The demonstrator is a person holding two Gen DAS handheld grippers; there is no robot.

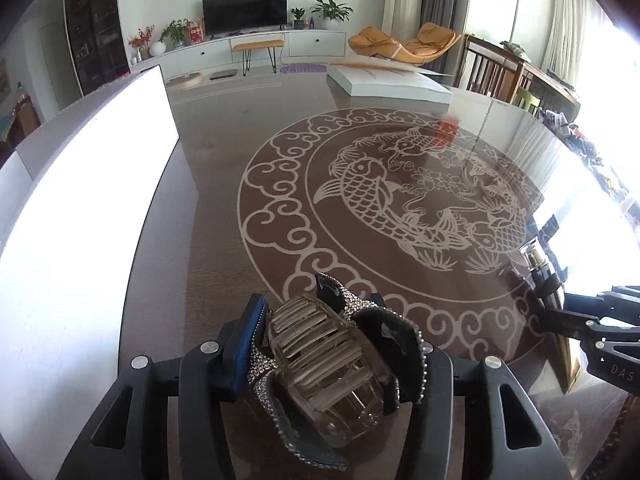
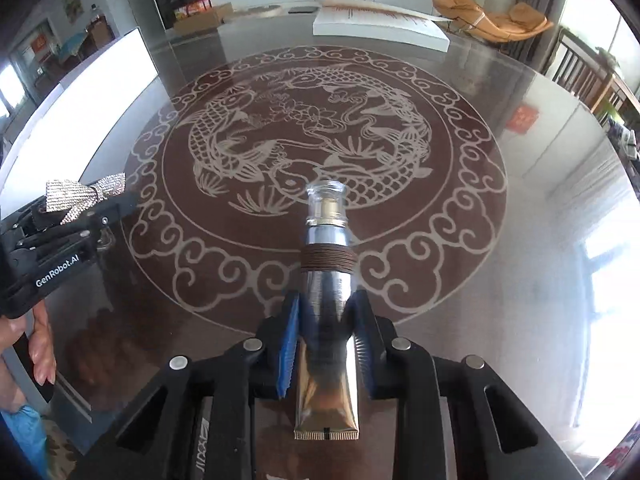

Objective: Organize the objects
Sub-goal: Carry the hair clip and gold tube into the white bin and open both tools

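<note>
The left claw point(image 1: 340, 344) is clamped on a clear plastic hair clip with a rhinestone-studded black bow point(image 1: 332, 360), held above the near edge of the glossy brown tabletop with a pale carp medallion point(image 1: 224, 184). The clip's curved, springy teeth give the pads little flat surface, so I judge it could twist or pop out if the grip eases or the clip's spring gets squeezed open. Further right, the right claw point(image 2: 326, 344) is closed on a shiny silver squeeze tube with a clear cap and a brown cord band point(image 2: 326, 280), gripped low on its soft body, cap pointing forward over the medallion. Too hard a squeeze might crease it; its slick foil could slide, and the glassy tabletop would let either thing skid
</note>
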